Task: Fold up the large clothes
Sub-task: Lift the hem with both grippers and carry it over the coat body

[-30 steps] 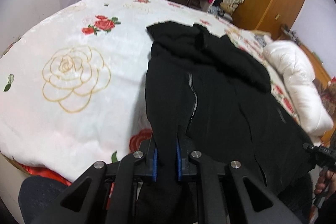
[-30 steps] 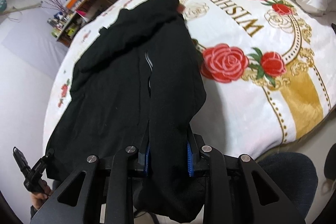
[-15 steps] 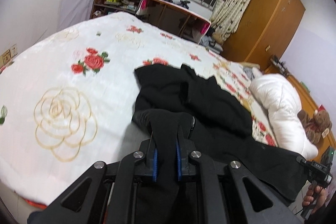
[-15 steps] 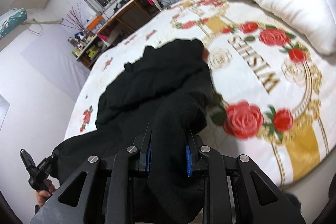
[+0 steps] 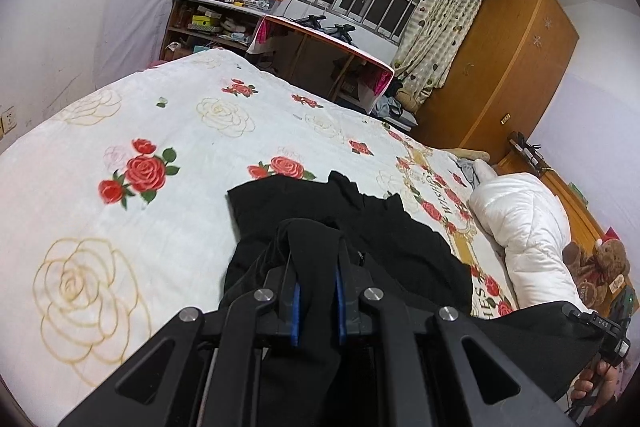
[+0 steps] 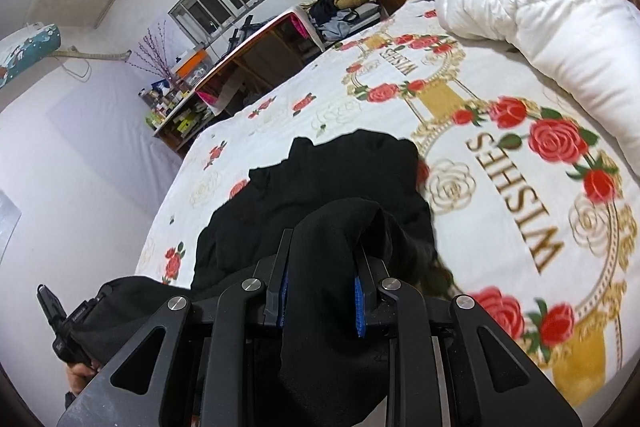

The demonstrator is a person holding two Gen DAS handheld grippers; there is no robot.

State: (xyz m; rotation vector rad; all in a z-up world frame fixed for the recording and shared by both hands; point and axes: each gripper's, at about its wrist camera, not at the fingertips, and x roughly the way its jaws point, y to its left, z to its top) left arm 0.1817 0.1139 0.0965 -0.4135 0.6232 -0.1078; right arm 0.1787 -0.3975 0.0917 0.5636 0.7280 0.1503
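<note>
A black zip-up garment (image 5: 340, 211) lies on a white bedspread with roses (image 5: 140, 131). Its near end is lifted and folds back over the far part. My left gripper (image 5: 316, 267) is shut on a bunch of the black fabric, which drapes over its fingers. My right gripper (image 6: 320, 267) is shut on another bunch of the same garment (image 6: 332, 179), held above the bed. The right gripper also shows at the left wrist view's right edge (image 5: 608, 331). The left gripper shows at the right wrist view's lower left (image 6: 60, 323).
A white quilt (image 5: 528, 231) and a teddy bear (image 5: 600, 263) lie at the bed's right side. A desk (image 5: 324, 55), a cluttered shelf (image 5: 212, 19) and a wooden wardrobe (image 5: 500, 67) stand beyond the bed's far edge.
Both grippers have risen and moved forward with the garment's near end. The garment, flat and stretched a second ago, now doubles over its far half.
</note>
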